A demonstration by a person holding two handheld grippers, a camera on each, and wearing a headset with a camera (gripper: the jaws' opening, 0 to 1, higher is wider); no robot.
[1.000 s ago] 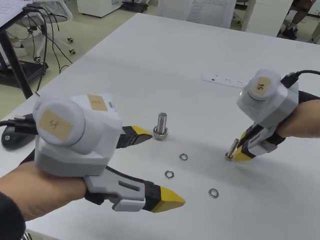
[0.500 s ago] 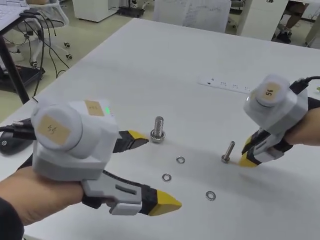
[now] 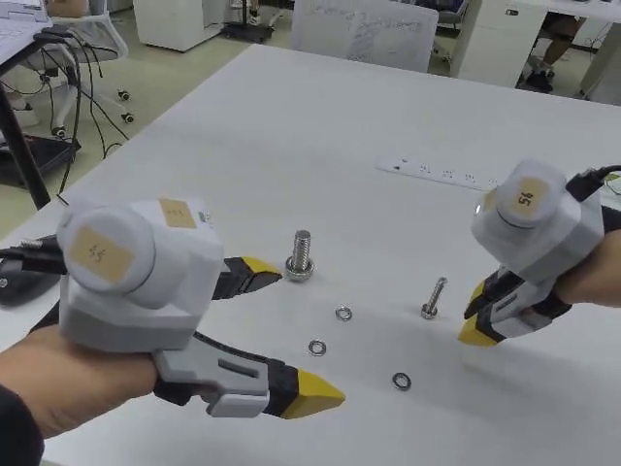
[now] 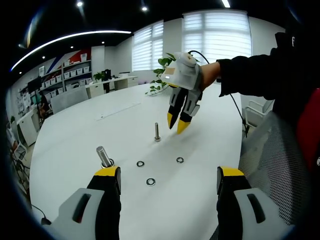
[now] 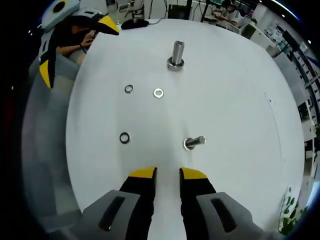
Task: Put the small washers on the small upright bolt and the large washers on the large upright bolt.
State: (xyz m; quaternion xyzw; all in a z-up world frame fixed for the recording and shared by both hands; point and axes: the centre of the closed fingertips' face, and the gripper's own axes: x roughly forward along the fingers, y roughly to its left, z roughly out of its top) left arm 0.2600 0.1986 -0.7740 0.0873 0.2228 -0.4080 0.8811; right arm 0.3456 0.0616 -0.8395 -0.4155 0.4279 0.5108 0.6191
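Right hand-held gripper (image 3: 474, 316) withdrawn from small bolt (image 3: 432, 297), 3 washers (image 3: 343, 313) well apart

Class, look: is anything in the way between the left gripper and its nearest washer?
Nothing visible is. The open left gripper faces the nearest washer across bare table; the large bolt stands aside, near one jaw.

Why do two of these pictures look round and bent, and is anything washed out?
Left gripper view: a fisheye lens curves the table edge and ceiling light strip; the windows glare white. Right gripper view: same bulge, the table rounding off; the small bolt is sharp. Head view: ordinary lens, straight lines, soft even light, faint shadows only.
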